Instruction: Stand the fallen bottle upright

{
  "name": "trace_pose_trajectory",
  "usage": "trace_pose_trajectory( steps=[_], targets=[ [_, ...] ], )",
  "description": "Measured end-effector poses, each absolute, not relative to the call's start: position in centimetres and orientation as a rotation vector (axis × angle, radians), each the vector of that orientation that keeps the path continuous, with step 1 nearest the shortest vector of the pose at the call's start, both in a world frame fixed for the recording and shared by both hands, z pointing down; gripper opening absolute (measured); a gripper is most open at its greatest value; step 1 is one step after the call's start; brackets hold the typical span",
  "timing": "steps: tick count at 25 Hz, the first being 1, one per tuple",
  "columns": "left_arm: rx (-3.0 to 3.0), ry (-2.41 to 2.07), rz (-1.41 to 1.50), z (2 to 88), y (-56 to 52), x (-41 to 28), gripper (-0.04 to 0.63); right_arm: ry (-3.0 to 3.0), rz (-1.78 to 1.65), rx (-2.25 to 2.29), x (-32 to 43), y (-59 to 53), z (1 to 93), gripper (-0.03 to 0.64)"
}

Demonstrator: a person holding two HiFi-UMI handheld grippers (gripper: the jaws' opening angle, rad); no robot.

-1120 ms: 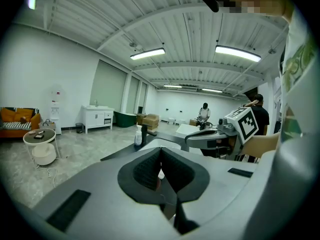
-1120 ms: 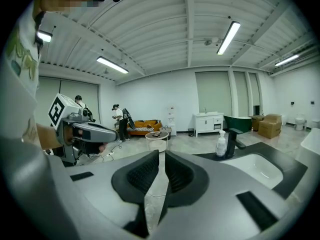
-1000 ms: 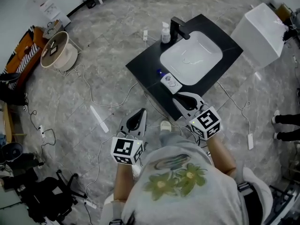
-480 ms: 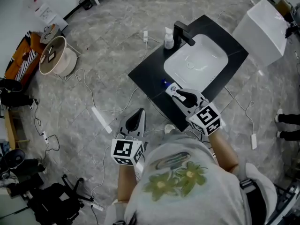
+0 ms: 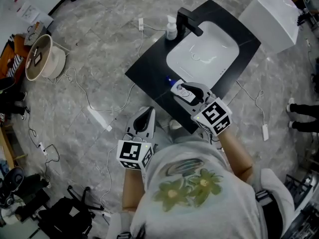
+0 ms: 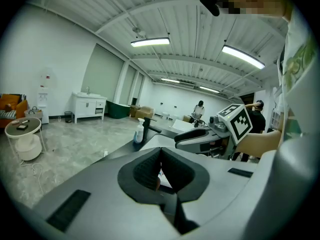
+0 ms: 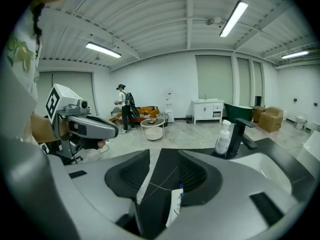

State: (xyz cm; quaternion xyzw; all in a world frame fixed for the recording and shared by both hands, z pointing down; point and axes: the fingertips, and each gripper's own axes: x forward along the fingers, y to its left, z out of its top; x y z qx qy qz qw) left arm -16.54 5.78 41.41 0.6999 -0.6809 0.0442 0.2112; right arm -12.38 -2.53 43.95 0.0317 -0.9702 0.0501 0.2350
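Observation:
A small white bottle [image 5: 173, 85] with a blue cap lies on its side near the front edge of the black counter [image 5: 149, 73]. My right gripper [image 5: 180, 88] hovers just over it. In the right gripper view the bottle [image 7: 176, 209] lies low between the jaws. The right gripper [image 7: 164, 154] is opening, and its pads are not touching the bottle. My left gripper [image 5: 148, 114] hangs above the floor, left of the counter's corner. Its pads meet in the left gripper view [image 6: 160, 151], with nothing between them.
An upright pump bottle [image 5: 171, 29] stands beside the black faucet [image 5: 188, 23] behind the white basin [image 5: 202, 51]. A white box [image 5: 271, 16] stands at the far right. A round side table [image 5: 42, 56] is at the left. Cables trail across the floor [image 5: 94, 108].
Both grippers have moved forward toward the counter. The right gripper went from the counter's edge to over the fallen bottle, and its jaws have spread apart.

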Motion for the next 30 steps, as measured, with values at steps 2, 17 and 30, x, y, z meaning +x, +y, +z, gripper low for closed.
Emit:
trace_pose_trajectory(
  steps=[2,17,30],
  targets=[
    [1.971,-1.833,0.141,42.3,4.7,-17.3,0.018,-2.646,0.164,0.128,-13.1,-3.3,44.8,0.156],
    [2.141,-1.516,0.316,45.2,-2.9,-22.2,0.018,-2.461,0.155,0.274,-18.3,-7.2,49.8,0.160],
    [2.192,-1.393,0.360,48.1,-7.5,-23.5,0.018,-2.345,0.191,0.283,-20.3,-10.2,54.6,0.166]
  ],
)
